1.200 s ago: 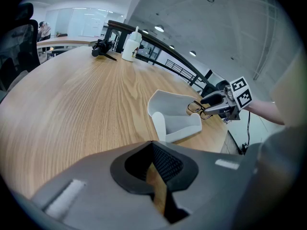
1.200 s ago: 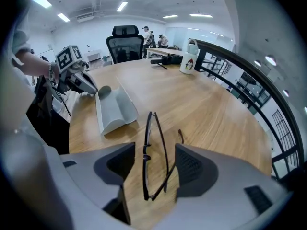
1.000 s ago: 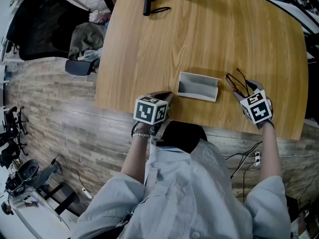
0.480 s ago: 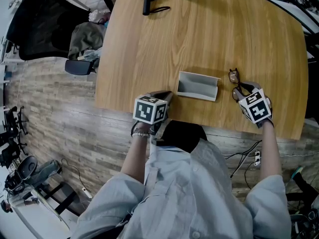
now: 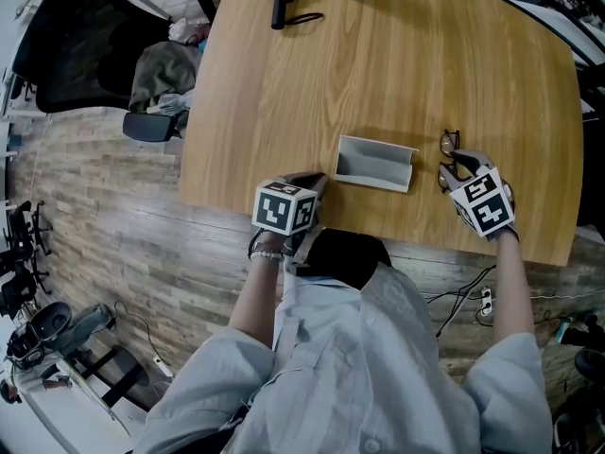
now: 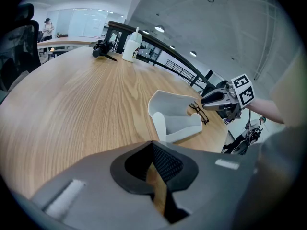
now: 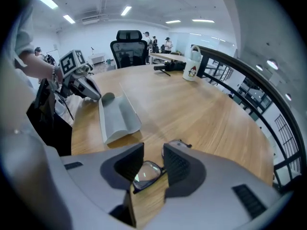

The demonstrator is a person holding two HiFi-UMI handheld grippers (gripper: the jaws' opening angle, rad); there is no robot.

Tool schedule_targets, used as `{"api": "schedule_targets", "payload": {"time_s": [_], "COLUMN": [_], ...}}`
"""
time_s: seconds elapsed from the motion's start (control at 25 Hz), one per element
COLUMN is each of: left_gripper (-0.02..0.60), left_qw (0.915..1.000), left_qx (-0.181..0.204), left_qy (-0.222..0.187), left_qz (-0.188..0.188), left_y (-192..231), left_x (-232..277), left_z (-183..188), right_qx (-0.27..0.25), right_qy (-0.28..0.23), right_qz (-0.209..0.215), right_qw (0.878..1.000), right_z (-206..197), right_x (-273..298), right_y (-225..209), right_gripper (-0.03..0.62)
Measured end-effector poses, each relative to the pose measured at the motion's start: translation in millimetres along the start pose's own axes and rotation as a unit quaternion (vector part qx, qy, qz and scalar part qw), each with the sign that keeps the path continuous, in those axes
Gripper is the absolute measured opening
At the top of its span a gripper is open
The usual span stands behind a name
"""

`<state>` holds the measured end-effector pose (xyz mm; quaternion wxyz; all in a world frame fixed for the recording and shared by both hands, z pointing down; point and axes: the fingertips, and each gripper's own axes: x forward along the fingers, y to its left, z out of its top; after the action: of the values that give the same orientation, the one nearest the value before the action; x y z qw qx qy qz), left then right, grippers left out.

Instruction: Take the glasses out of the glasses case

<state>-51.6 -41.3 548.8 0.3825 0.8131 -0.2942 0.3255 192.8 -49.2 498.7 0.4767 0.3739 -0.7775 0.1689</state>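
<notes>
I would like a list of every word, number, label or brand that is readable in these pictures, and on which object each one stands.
No word or number is readable.
Left marker cube, right marker cube: square patterns, no letters.
Mug: a small picture, any print too small.
Glasses case, glasses: no print visible.

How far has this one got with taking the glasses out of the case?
Done: the grey glasses case lies open and empty on the table, and the glasses rest on the wood to its right. In hand: the right gripper has just been closing its jaws and pinches one lens. Left: seemingly only letting go, if they are to stay there.
</notes>
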Motion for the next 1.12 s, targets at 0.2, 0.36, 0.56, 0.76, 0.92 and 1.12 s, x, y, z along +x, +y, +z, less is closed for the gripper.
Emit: {"api": "schedule_targets", "payload": {"time_s": [0.2,0.36,0.56,0.76,0.92,1.12], "left_gripper": [0.005,0.005,0.005,0.005,0.005,0.005], "left_qw": [1.0000,1.0000,1.0000,1.0000,1.0000,1.0000], "left_qx": [0.000,-0.002,-0.002,-0.001,-0.001,-0.003], "left_qy": [0.000,-0.002,-0.003,-0.004,-0.004,-0.005], "left_qz": [0.000,0.000,-0.001,-0.002,-0.004,-0.006], "left_y": [-1,0,0,0,-1,-1], "left_x": [0,0,-1,-1,-2,-2], "left_z": [1,1,2,0,1,1], "right_qx": [-0.038,-0.064,-0.093,-0.117,-0.119,-0.117], "right_qy": [-0.040,-0.055,-0.060,-0.051,-0.054,-0.054], "right_qz": [0.030,0.052,0.074,0.082,0.085,0.090], "right_qw": [0.998,0.995,0.991,0.988,0.988,0.988], "right_z": [37,62,80,80,80,75], "right_x": [-3,-1,9,17,13,12], "right_y": [22,40,57,67,73,81], "right_gripper": [0.150,0.153,0.153,0.153,0.153,0.153]}}
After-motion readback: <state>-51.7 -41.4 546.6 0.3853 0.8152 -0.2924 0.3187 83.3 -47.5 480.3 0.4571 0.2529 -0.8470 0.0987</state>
